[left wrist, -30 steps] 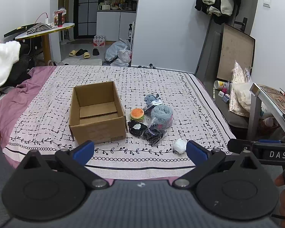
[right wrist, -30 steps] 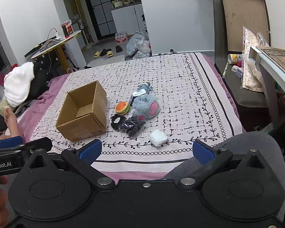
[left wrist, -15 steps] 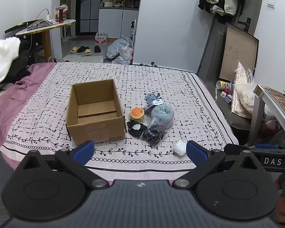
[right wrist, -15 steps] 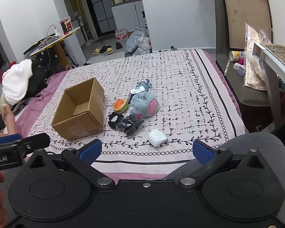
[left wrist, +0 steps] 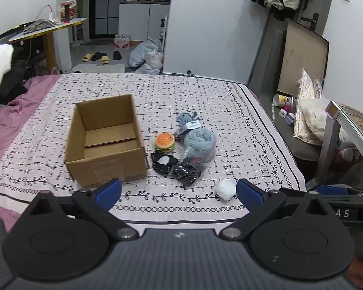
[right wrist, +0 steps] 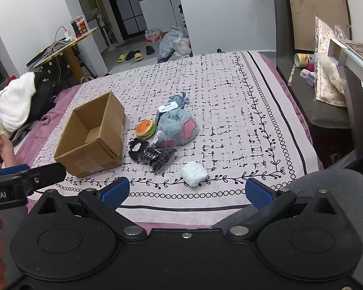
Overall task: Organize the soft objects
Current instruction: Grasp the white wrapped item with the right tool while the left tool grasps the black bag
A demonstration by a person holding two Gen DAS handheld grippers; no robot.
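Note:
An open, empty cardboard box [left wrist: 104, 142] [right wrist: 92, 135] stands on the patterned bed cover. Right of it lie a burger plush [left wrist: 165, 141] [right wrist: 145, 128], a grey-blue plush in a clear bag [left wrist: 200, 145] [right wrist: 177, 128], a small grey plush with a tag [left wrist: 185, 119] [right wrist: 177, 99], a black lace item [left wrist: 164, 162] [right wrist: 136, 148], a black bagged item [left wrist: 186, 172] [right wrist: 160, 156] and a white soft ball [left wrist: 225, 189] [right wrist: 194, 172]. My left gripper [left wrist: 178, 192] and right gripper [right wrist: 185, 192] are open, empty, held near the bed's front edge.
A grey desk [left wrist: 351, 125] and chair [right wrist: 326, 111] stand right of the bed. White and dark clothes [right wrist: 17, 101] are piled at the left. A person's bare foot [right wrist: 4, 147] rests at the left edge. Shoes and bags lie on the floor beyond.
Both grippers have moved slightly forward toward the bed; the box and soft objects look a little larger. Nothing on the bed has moved.

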